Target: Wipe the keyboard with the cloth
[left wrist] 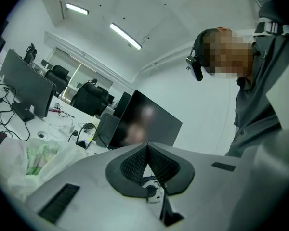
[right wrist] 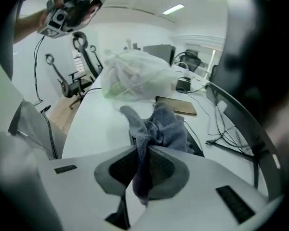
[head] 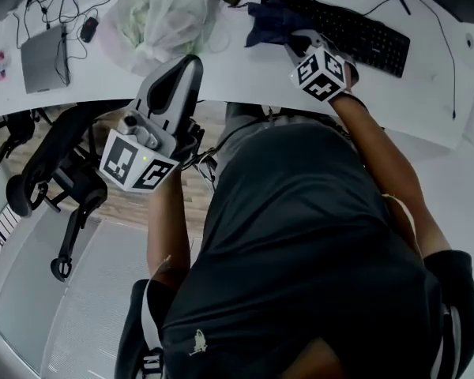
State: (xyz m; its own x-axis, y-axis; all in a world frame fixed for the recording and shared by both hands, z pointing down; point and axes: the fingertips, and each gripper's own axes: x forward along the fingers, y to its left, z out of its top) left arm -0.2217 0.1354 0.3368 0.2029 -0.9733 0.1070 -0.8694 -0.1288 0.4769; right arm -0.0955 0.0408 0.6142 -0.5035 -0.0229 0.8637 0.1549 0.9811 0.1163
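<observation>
Blue cloth (right wrist: 171, 129) pinched in right tongs (right wrist: 143, 149) (at the black keyboard (head: 363, 34)).

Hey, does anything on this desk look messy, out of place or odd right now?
Nothing looks damaged or spilled. A crumpled plastic bag sits on the desk left of the keyboard, and loose cables tangle at the far left. The cloth is bunched, pinched in the right hand-held gripper at the keyboard's left end.

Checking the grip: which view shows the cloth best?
The right gripper view: the cloth fills its centre, pinched between the shut jaws. The head view shows it small, at one end of the keyboard. The left gripper view misses it.
</observation>
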